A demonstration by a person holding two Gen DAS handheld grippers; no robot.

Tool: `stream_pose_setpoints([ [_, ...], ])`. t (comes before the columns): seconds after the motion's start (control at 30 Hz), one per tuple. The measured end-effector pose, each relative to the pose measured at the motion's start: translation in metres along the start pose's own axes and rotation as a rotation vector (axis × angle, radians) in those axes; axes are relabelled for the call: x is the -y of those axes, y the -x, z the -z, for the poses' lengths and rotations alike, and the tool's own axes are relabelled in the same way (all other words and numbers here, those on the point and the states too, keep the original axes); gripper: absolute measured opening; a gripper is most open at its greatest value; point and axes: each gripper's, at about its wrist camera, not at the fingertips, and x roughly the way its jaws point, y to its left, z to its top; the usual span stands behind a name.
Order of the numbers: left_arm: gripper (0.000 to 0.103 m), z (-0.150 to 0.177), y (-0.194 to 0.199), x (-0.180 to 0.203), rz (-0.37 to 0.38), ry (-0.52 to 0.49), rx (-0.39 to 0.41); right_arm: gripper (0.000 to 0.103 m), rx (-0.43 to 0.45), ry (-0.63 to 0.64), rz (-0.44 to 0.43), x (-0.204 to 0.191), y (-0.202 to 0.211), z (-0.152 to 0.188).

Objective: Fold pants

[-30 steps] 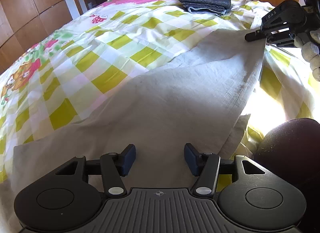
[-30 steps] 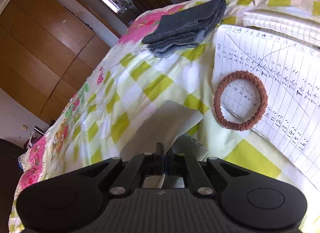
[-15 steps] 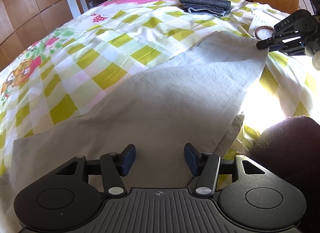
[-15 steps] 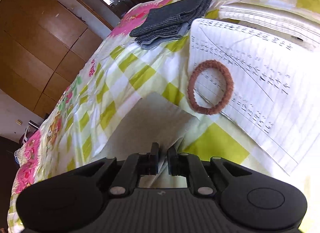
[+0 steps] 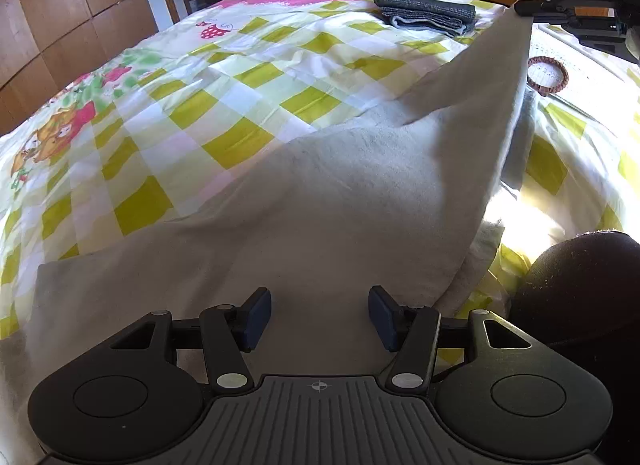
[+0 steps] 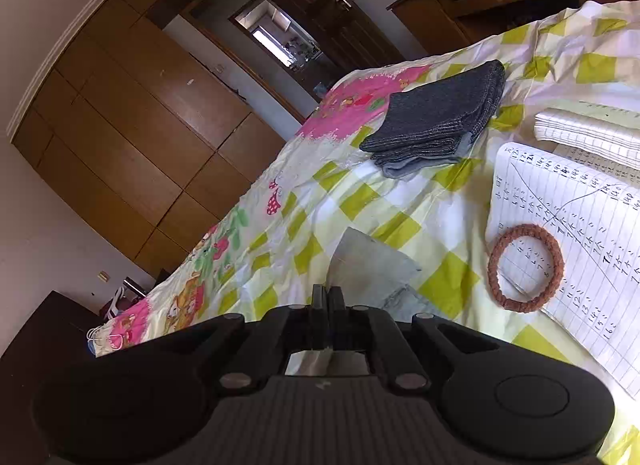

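One corner of the pale grey cloth pants (image 5: 360, 193) now hangs lifted off the checked bedspread (image 5: 208, 77), your right gripper (image 6: 329, 297) jaws clenched on it; left gripper (image 5: 319, 315) jaws stay released above them.

Bare checked bedspread (image 5: 240, 105) left of raised pants (image 5: 360, 205), folded jeans (image 5: 428, 13), hair band (image 5: 547, 75) and notepaper (image 6: 580, 233) crowding far right

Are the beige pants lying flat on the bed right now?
No. Right gripper holds one corner lifted; the rest of the pants lies spread.
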Motion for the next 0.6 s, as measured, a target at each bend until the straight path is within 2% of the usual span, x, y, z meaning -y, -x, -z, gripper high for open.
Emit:
stream_pose_setpoints([
  [0.1, 0.054, 0.003, -0.001, 0.000, 0.008, 0.000, 0.002, 0.021, -0.158, -0.063, 0.178, 0.040, -0.029, 0.013],
  [0.13, 0.054, 0.004, -0.002, 0.001, 0.008, -0.003, 0.002, 0.022, -0.173, -0.089, 0.199, 0.049, -0.030, 0.016],
  [0.2, 0.054, 0.005, -0.001, 0.002, 0.015, 0.000, 0.003, 0.022, -0.163, -0.122, 0.193, 0.057, -0.023, 0.020],
  [0.37, 0.054, 0.002, -0.001, 0.002, 0.020, -0.002, 0.010, 0.037, -0.185, -0.127, 0.185, 0.057, -0.008, 0.025],
  [0.47, 0.054, 0.002, 0.000, 0.003, 0.015, -0.004, 0.010, 0.043, -0.198, -0.169, 0.158, 0.063, -0.017, 0.031],
  [0.6, 0.054, 0.002, 0.002, 0.003, 0.011, -0.007, 0.007, 0.043, -0.194, -0.219, 0.100, 0.064, -0.042, 0.035],
])
